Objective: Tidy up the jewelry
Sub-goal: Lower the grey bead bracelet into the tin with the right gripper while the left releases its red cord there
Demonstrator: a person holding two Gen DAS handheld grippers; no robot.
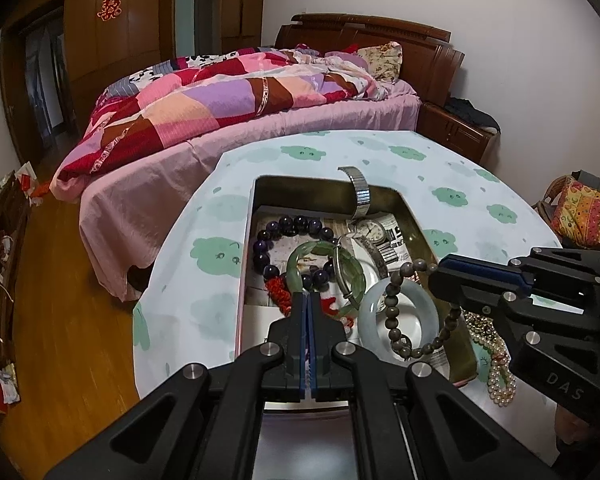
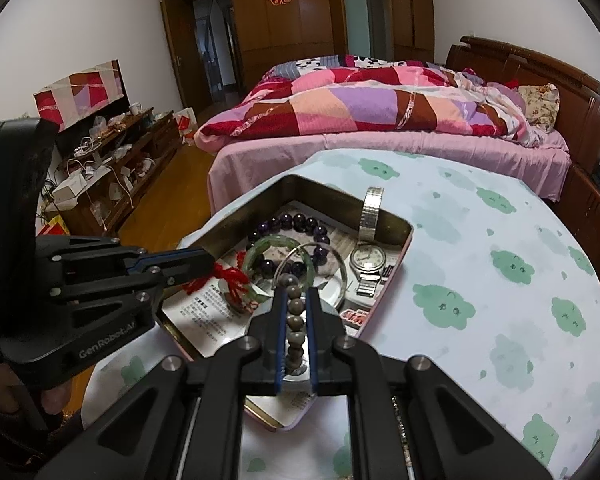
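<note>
A metal tin sits on the round table and holds jewelry: a dark purple bead bracelet, a green jade bangle, a pale bangle, a wristwatch and a red knotted cord. My right gripper is shut on a brown wooden bead bracelet and holds it over the tin. My left gripper is shut and empty above the red cord.
A pearl necklace lies on the cloud-print tablecloth beside the tin. A bed with a patchwork quilt stands behind the table. A cluttered low cabinet stands along the left wall.
</note>
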